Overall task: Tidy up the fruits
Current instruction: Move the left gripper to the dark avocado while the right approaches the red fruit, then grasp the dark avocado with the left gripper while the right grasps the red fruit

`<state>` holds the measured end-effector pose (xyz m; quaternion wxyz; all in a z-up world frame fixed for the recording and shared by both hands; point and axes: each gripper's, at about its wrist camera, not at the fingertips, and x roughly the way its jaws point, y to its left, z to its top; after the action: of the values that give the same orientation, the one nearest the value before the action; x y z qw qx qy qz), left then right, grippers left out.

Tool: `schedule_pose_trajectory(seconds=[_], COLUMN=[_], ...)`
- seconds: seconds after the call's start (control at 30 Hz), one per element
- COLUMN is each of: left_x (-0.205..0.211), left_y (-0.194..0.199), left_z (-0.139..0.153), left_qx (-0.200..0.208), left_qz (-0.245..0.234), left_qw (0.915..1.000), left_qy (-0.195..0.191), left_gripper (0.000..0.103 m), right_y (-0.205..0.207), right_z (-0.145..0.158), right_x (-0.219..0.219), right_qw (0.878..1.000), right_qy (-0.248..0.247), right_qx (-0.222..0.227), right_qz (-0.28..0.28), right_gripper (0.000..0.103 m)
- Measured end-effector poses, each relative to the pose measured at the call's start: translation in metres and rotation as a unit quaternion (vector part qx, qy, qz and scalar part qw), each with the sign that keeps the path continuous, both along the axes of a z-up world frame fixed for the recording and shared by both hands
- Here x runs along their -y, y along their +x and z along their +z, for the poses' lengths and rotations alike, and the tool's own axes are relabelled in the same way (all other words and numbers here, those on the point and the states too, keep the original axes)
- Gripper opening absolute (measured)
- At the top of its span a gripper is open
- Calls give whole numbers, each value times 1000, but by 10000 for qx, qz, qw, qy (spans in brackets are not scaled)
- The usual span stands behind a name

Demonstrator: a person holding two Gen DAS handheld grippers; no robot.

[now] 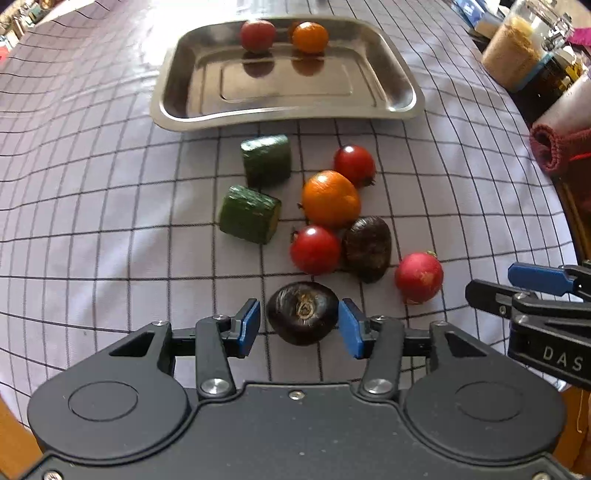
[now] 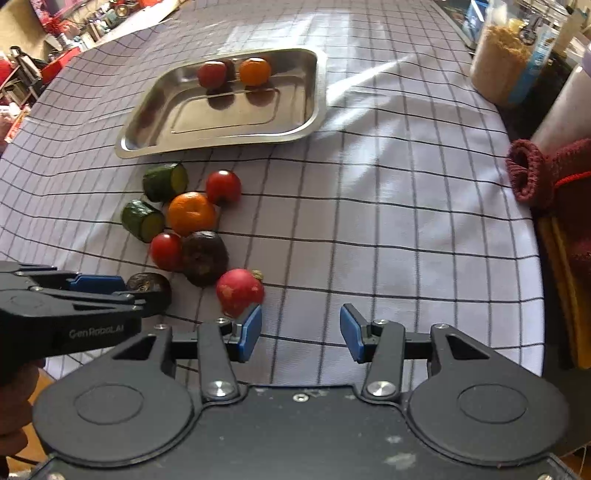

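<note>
My left gripper (image 1: 300, 326) is open with its blue pads on either side of a dark purple round fruit (image 1: 303, 317) lying on the checked cloth; small gaps show at both pads. Beyond it lie a second dark fruit (image 1: 367, 247), two red tomatoes (image 1: 315, 250) (image 1: 354, 165), an orange (image 1: 330, 198), a red radish-like fruit (image 1: 419, 277) and two green cucumber pieces (image 1: 249, 214) (image 1: 266, 159). A steel tray (image 1: 288, 110) at the back holds a red fruit (image 1: 257, 35) and an orange one (image 1: 310, 37). My right gripper (image 2: 300, 332) is open and empty, just right of the red fruit (image 2: 239, 291).
Jars of grain (image 2: 498, 62) and bottles stand along the table's right edge. A rolled dark red cloth (image 2: 532, 173) lies at the right. The left gripper (image 2: 92, 291) shows at the left of the right wrist view. The table's front edge is close below.
</note>
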<state>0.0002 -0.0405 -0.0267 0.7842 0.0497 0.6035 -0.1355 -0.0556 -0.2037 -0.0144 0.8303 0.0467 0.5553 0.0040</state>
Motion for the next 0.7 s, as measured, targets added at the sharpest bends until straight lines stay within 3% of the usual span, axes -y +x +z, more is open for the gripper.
schedule_pose_trajectory(seconds=[0.3, 0.7], left_x=[-23, -35], left_y=[7, 6], left_z=[7, 6], left_qx=[54, 24], left_qz=[287, 216], left_qw=[9996, 9996], left_qy=[-22, -203], left_gripper=[57, 56], right_y=[7, 23], right_z=[-3, -17], right_x=[-20, -37], right_qw=[9990, 9985], right_qy=[86, 25], right_qx=[-42, -97], right_qz=[426, 539], right_gripper=[51, 51])
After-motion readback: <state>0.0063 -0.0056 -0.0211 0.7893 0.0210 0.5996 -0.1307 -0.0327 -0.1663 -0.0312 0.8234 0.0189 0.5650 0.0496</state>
